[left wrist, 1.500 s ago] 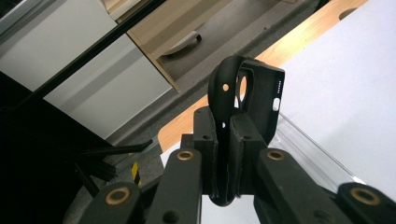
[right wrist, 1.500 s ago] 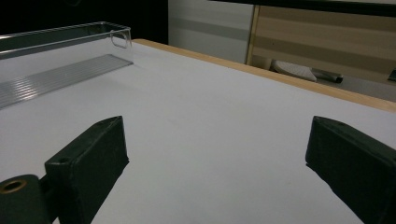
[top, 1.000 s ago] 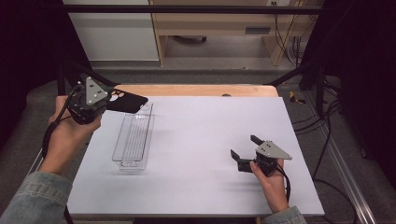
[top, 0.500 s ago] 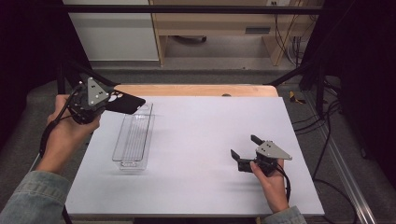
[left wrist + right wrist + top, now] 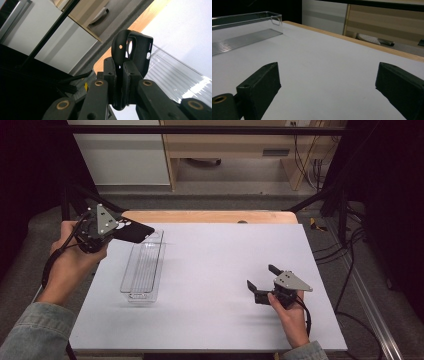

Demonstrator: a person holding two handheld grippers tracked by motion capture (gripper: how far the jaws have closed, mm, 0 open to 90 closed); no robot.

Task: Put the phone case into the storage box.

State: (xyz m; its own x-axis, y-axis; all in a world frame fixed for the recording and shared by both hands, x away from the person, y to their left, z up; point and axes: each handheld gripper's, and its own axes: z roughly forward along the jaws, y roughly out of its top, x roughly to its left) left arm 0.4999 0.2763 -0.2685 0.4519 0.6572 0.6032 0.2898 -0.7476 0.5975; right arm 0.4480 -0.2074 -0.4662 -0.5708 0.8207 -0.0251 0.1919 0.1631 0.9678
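Left gripper view: fingers (image 5: 122, 75) clamp a black phone case (image 5: 132, 53), its tiny lettering unreadable.

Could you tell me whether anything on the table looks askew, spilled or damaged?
Nothing stands out: the clear plastic tray sits flat and empty on the table, and the black phone case looks intact in the left claw.

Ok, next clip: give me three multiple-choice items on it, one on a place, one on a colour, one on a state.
1. Where is the clear tray?
A. left part of the table
B. right edge
C. on the floor

2. What colour is the phone case?
A. white
B. black
C. red

3. How stands the right gripper?
A. shut on the case
B. shut on nothing
C. open

Key: 1 A, it lies near the left gripper; 2 B, black in the left gripper view; 3 C, its jaws stand wide apart over the bare table.
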